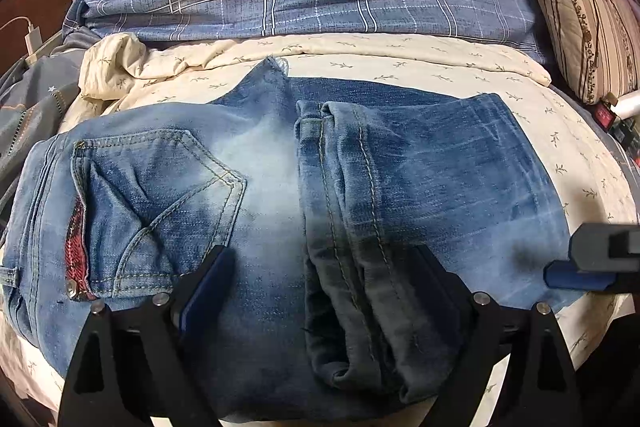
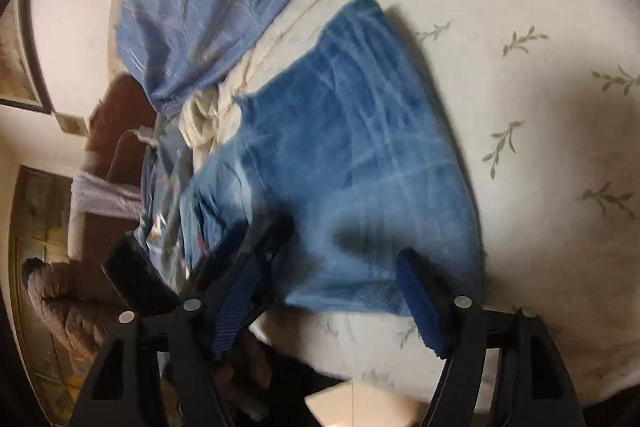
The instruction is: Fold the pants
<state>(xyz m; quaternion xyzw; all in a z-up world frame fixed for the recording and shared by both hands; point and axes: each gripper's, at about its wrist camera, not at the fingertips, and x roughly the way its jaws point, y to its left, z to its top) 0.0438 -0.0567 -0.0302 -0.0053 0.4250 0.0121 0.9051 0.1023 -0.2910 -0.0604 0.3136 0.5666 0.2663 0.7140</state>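
Nearby, jeans (image 1: 280, 187) edge, bare sheet (image 2: 540, 107) beyond.

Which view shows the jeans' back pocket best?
The left wrist view. There the back pocket lies sharp and whole on the folded jeans, stitching and red plaid lining visible. In the right wrist view the pocket is blurred, seen edge-on and partly behind the left gripper.
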